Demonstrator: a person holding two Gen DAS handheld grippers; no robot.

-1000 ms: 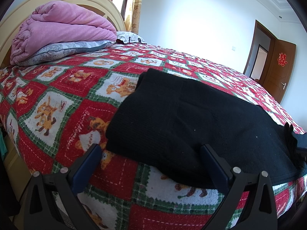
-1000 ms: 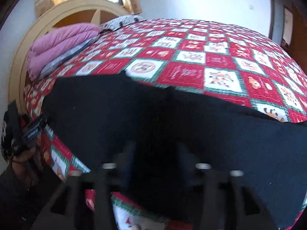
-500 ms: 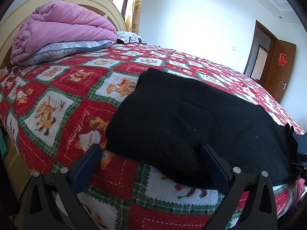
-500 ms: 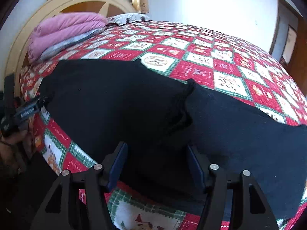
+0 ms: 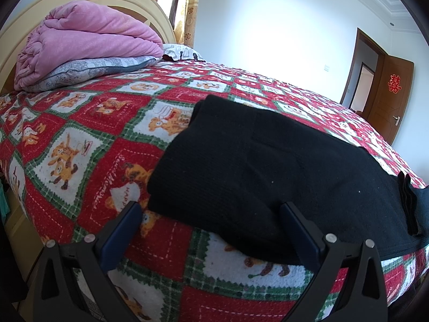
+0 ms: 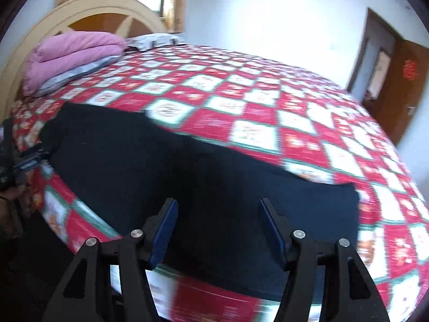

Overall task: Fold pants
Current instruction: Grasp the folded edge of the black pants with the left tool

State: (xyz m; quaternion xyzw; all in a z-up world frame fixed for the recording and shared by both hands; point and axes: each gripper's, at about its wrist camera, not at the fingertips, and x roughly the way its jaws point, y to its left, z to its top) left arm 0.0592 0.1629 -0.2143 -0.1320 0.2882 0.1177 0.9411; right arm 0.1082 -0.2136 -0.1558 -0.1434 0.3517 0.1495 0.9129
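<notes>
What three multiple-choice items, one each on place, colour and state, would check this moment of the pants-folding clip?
1. Where do the black pants lie?
A. On the quilt near the bed's near edge
B. On the pink blanket
C. On the floor

2. What colour is the folded blanket by the headboard?
A. Green
B. Pink
C. Black

3. How do the left tongs and right tongs stand?
A. Both shut on the pants
B. Left open, right shut
C. Both open, holding nothing

Answers: 1 A, the pants rest on the red checked quilt just ahead of both tongs. 2 B, it is pink, stacked on a grey pillow. 3 C, each pair's fingers stand wide apart with no cloth between them.
</notes>
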